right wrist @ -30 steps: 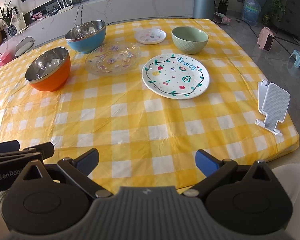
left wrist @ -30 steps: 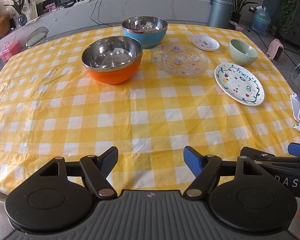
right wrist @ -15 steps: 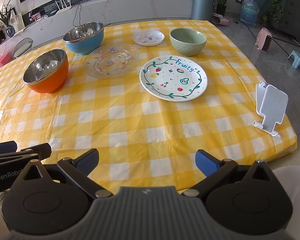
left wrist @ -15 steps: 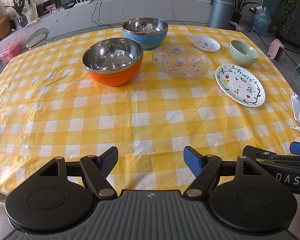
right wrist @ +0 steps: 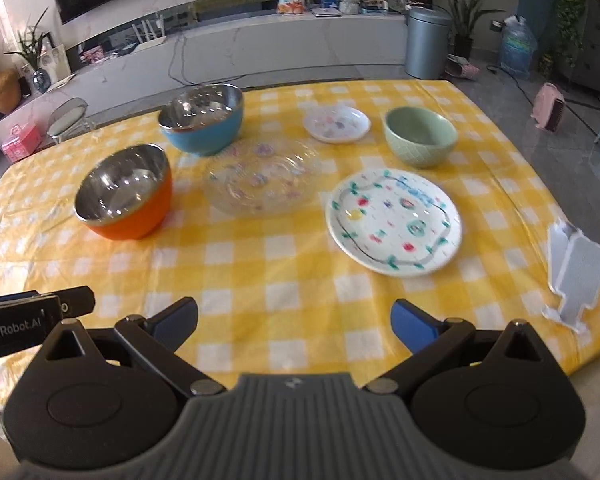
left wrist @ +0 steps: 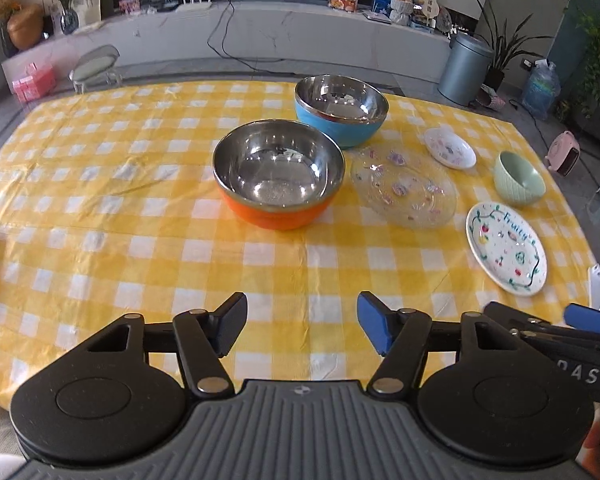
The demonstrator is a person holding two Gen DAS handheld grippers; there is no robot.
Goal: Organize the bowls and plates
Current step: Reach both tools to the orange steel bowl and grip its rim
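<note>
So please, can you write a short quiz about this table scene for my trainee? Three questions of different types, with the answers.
1. How many bowls stand on the yellow checked tablecloth?
2. True or false: the left tongs hold a plate.
3. Which dish lies nearest the green bowl: (a) orange bowl, (b) plate lettered "Fruity", (c) blue bowl?

Key:
1. Three: orange, blue and green.
2. False: they are closing with nothing between them.
3. b
</note>
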